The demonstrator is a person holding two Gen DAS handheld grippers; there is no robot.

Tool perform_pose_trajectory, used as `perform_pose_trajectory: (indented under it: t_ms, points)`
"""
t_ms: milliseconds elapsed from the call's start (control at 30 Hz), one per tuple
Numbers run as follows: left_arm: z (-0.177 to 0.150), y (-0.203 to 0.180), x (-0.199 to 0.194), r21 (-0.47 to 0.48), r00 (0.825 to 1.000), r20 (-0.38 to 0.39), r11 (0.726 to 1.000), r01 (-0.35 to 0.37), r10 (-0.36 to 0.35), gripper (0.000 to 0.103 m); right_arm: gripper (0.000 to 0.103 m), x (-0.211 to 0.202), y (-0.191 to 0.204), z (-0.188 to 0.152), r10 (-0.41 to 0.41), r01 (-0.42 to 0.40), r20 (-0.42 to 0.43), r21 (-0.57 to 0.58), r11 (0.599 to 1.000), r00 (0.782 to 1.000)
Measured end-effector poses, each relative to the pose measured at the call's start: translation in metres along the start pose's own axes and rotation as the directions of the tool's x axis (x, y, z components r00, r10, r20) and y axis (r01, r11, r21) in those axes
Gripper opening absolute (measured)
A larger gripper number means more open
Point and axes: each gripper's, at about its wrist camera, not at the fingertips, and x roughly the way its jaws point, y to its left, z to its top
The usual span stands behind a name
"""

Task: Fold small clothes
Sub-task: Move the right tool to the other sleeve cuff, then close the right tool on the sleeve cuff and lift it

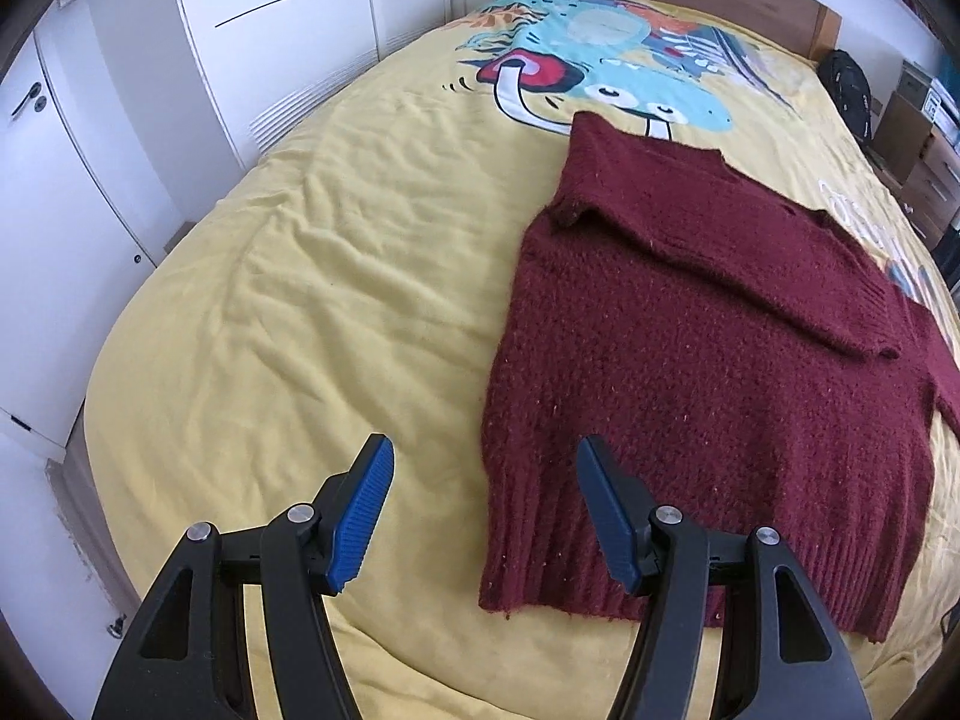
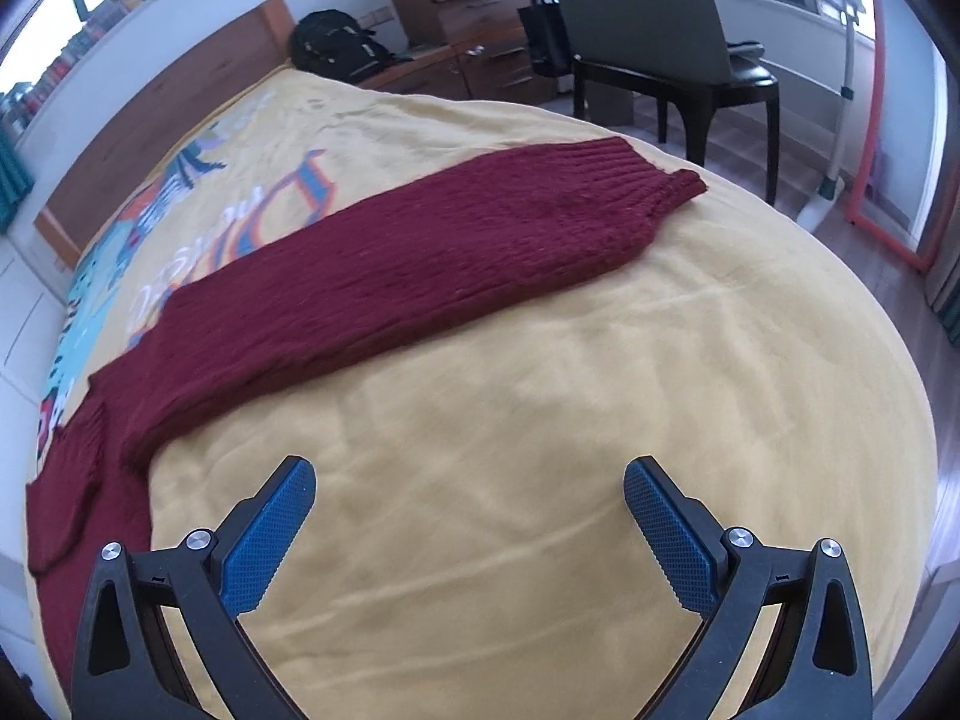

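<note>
The far right side of the maroon sweater [image 1: 708,360] runs out of the left camera's view, and in the right camera its body is cut off at the left edge, so its whole outline never shows at once. How the neckline sits is hard to make out; one sleeve [image 1: 738,258] lies folded diagonally across the chest. The other sleeve [image 2: 432,252] stretches out flat from the body, ending in a ribbed cuff [image 2: 678,186] close to the bed's edge.

The sweater is a fuzzy, chunky knit with a ribbed hem [image 1: 660,564], lying flat on the yellow bedspread [image 1: 300,330], whose soft cloth is wrinkled in long creases beside the sweater and carries a cartoon print [image 1: 612,60] beyond the sweater's collar end.

The left gripper [image 1: 483,453] hovers with its blue ridged pads [image 1: 363,516] spread wide over the sweater's hem corner, holding nothing. The right gripper [image 2: 468,474] is equally wide and empty, over bare bedspread just beside the outstretched sleeve.
</note>
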Motion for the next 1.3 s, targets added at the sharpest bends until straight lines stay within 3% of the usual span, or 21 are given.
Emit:
perform_pose_trajectory:
  t_ms: [267, 433, 500, 667, 900, 1100, 1167, 1300]
  points:
    - [-0.005, -0.012, 0.009, 0.031, 1.000, -0.027, 1.000, -0.002, 0.002, 0.058, 0.102, 0.025, -0.022, 0.030, 0.028, -0.027, -0.011, 0.078, 0.997, 1.000]
    - [-0.007, -0.016, 0.013, 0.043, 0.999, -0.036, 0.999, -0.006, 0.007, 0.058, 0.095, 0.037, -0.040, 0.046, 0.062, -0.061, -0.006, 0.157, 0.986, 0.998]
    - [-0.007, -0.016, 0.016, 0.044, 0.999, -0.040, 0.999, -0.008, 0.010, 0.058, 0.089, 0.041, -0.045, 0.051, 0.065, -0.064, -0.002, 0.172, 0.983, 0.998]
    - [-0.008, -0.018, 0.021, 0.051, 0.999, -0.050, 0.999, -0.012, 0.015, 0.058, 0.063, 0.048, -0.058, 0.065, 0.083, -0.084, 0.014, 0.218, 0.972, 0.996]
    - [-0.012, -0.021, 0.028, 0.070, 0.998, -0.063, 0.997, -0.016, 0.021, 0.058, 0.052, 0.056, -0.074, 0.081, 0.116, -0.126, 0.053, 0.291, 0.948, 0.992]
    - [-0.011, -0.020, 0.030, 0.075, 0.997, -0.065, 0.997, -0.028, 0.033, 0.058, 0.048, 0.064, -0.068, 0.094, 0.091, -0.099, 0.042, 0.269, 0.958, 0.995]
    - [-0.011, -0.019, 0.030, 0.071, 0.997, -0.063, 0.997, -0.032, 0.037, 0.058, 0.030, 0.066, -0.064, 0.098, 0.075, -0.080, 0.029, 0.252, 0.964, 0.997]
    - [-0.011, -0.016, 0.030, 0.063, 0.997, -0.062, 0.997, -0.034, 0.038, 0.058, 0.014, 0.067, -0.056, 0.108, 0.044, -0.045, 0.009, 0.206, 0.977, 0.999]
